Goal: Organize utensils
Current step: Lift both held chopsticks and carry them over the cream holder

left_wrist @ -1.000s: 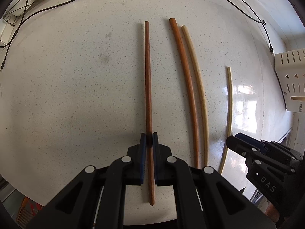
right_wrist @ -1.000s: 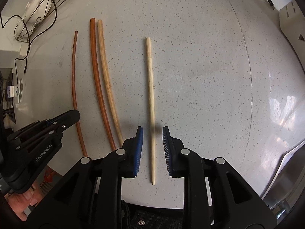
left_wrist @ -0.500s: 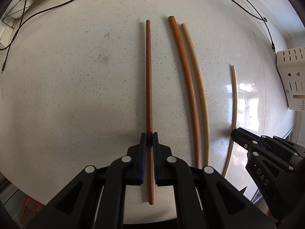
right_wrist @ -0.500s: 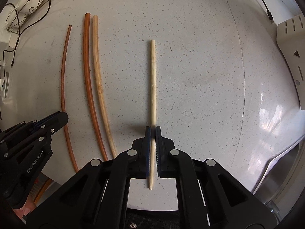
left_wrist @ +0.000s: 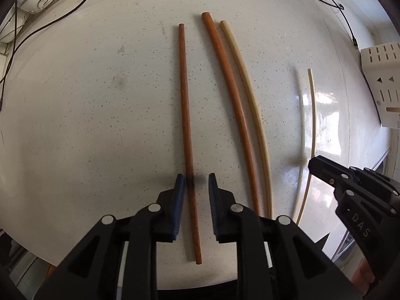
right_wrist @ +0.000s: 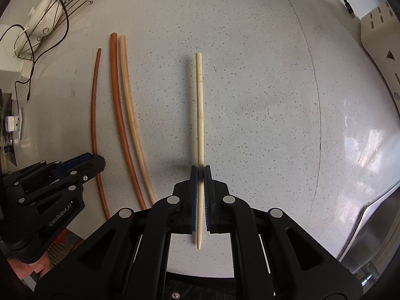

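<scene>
a white speckled stone countertop (left_wrist: 105, 115) carries everything here. by its far right edge stands a cream slotted plastic holder (left_wrist: 381, 80), and by its far left corner a wire rack (right_wrist: 62, 7) with black cables (left_wrist: 50, 22) trailing across the surface.

the black left gripper (left_wrist: 194, 190) points down at the near edge; its blue-padded jaws have just been opening and now stand a little apart, with a slim dark reddish-brown wooden chopstick (left_wrist: 186, 115) lying flat on the surface between them, close by the left pad but no longer squeezed. the black right gripper (right_wrist: 200, 175) is pressed together, pinching a pale tapered bamboo chopstick (right_wrist: 199, 115) near its pointed near end; a faint ring is cut near the blunt far end, and the stick casts a separate shadow beside it, so it sits lifted off the surface.

between the two sticks, a thicker orange-brown wooden chopstick (left_wrist: 232, 100) and a pale yellow bamboo chopstick (left_wrist: 247, 92) lie flat side by side, almost touching, running from the near edge toward the far edge, blunt ends away.
</scene>
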